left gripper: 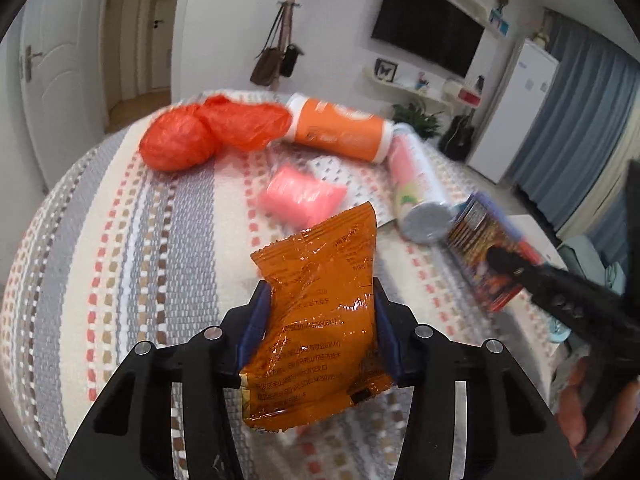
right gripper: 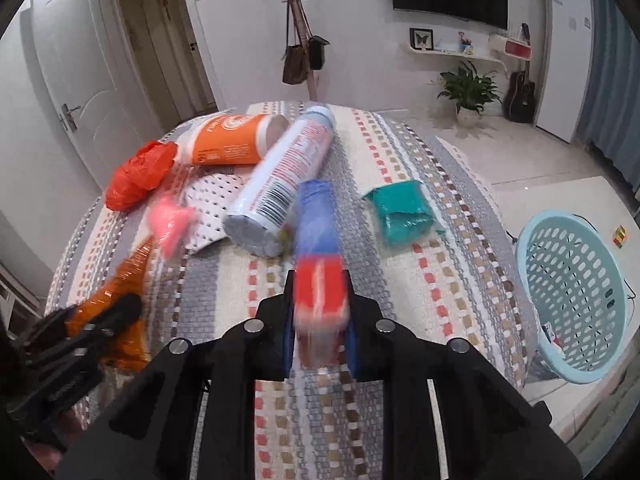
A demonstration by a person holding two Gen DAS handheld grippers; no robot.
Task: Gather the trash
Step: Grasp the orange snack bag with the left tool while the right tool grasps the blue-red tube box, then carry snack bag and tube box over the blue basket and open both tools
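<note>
**Both grippers holding wrappers above the striped worktop**

The crinkled orange foil snack packet (left gripper: 320, 320) stands upright between the blue-padded fingers (left gripper: 253, 320) of the left gripper (left gripper: 318, 312). The fingers press in on its two side edges, about midway up; its top rises well past the fingertips and its lower end hangs back toward the black gripper frame. The right wrist view shows the same packet (right gripper: 120, 280) at the left edge, in that gripper (right gripper: 86, 326).

The blue-and-red printed packet (right gripper: 318, 256) sits lengthwise between the fingers (right gripper: 351, 344) of the right gripper (right gripper: 319, 312), which are closed narrowly on its red lower part; the blue end sticks forward beyond the tips. It is blurred. In the left wrist view it (left gripper: 484, 256) shows at the right, pinched by the black fingers of the right gripper (left gripper: 516, 266).

Lying on the woven, striped cloth of the worktop (right gripper: 420, 240), farther out: a white cylindrical can with red print (right gripper: 280, 176) on its side, an orange-and-white roll (right gripper: 228, 140) behind it, a crumpled red-orange plastic bag (right gripper: 136, 176), a small pink wrapped bundle (right gripper: 170, 220) on a white dotted sheet (right gripper: 212, 204), and a teal folded pouch in clear film (right gripper: 402, 212).

A pale blue perforated plastic basket (right gripper: 572, 300) stands on the floor to the right of the worktop.
</note>
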